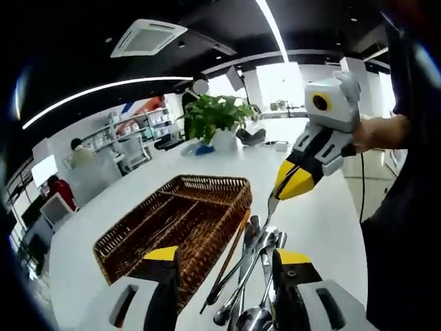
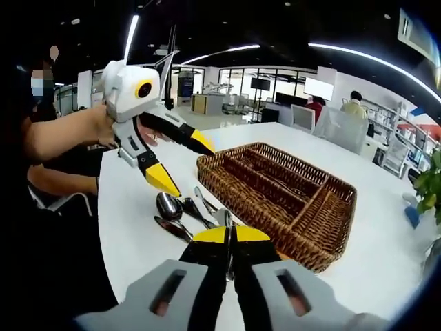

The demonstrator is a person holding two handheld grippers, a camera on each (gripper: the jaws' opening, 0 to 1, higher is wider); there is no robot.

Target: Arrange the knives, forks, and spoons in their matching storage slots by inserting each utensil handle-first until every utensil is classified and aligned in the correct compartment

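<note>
A brown wicker tray [image 1: 207, 200] [image 2: 324, 207] with long compartments lies on the white table. Beside it is a loose pile of metal utensils [image 1: 251, 241], among them spoons [image 2: 170, 207]; a brown stick [image 1: 231, 254] leans along the tray's side. My left gripper [image 1: 227, 258] [image 2: 187, 169] stands open, its jaws wide on either side of the pile. My right gripper [image 1: 277, 194] [image 2: 231, 236] is shut on the thin end of one metal utensil [image 1: 258, 238] that slants down into the pile. I cannot tell what kind of utensil it is.
A green plant in a white pot [image 1: 213, 124] stands at the far end of the table [image 1: 324, 214]. A person's hand [image 1: 379, 131] and arm [image 2: 62, 131] hold the grippers. Shelves, desks and people are farther off in the room.
</note>
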